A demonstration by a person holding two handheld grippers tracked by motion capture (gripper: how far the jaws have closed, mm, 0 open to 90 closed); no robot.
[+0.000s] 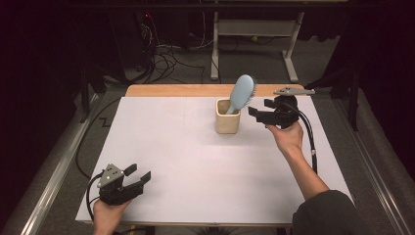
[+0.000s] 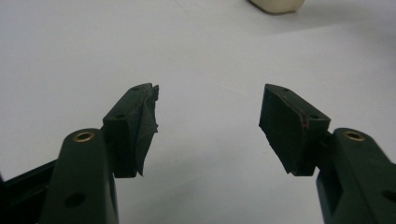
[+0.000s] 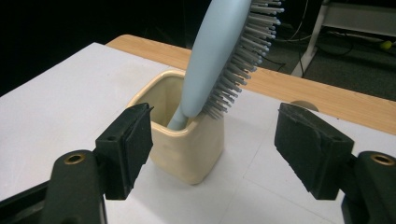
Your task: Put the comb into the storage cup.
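Hairbrush [image 1: 242, 92], pale blue, handle down in cream cup [image 1: 227, 122], right tool [image 1: 258, 113] apart beside it, left tool [image 1: 138, 176] apart.

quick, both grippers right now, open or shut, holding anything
left gripper: open, holding nothing.
right gripper: open, holding nothing, beside the cup with the hairbrush.

This looks like a lab, maybe a test room: a big white sheet covers the wooden table [image 1: 195, 90], tangled black cables [image 1: 164, 61] lie on the grey floor, dark all around.
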